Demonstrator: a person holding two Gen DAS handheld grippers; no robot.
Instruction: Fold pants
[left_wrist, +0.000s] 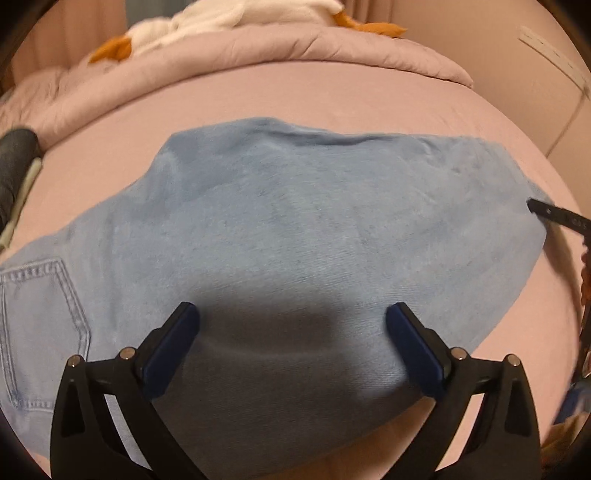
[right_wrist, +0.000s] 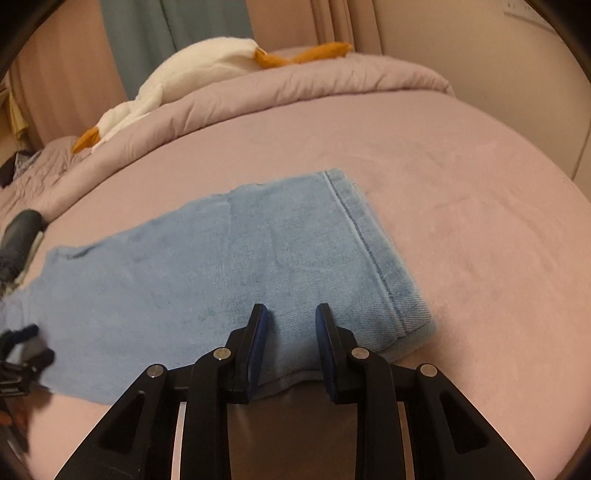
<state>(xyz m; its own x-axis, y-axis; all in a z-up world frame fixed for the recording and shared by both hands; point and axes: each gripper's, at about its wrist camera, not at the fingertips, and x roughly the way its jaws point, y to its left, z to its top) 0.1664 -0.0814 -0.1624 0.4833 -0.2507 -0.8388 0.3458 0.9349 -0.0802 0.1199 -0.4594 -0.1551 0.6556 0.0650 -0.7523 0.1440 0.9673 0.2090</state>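
Denim fills most of what I see: the light blue pants (left_wrist: 295, 229) lie flat on the pink bed sheet (left_wrist: 332, 96). In my left wrist view, a back pocket (left_wrist: 40, 328) sits at nine o'clock, stitching plain on the cloth. My left gripper (left_wrist: 291, 317) hangs just over the middle of the fabric at six o'clock, jaws spread wide, nothing between them, its shadow dark on the denim. At three o'clock a black finger of my other tool shows at the pants' edge.

In my right wrist view, the leg runs from nine o'clock toward the centre, and the stitched hem (right_wrist: 373, 251) lies at about two o'clock from my right gripper (right_wrist: 290, 319). Its jaws stand partly apart over the near edge of the leg, pads not pressing. At eleven o'clock a white plush goose (right_wrist: 192, 77) rests on the bunched quilt (right_wrist: 332, 81).
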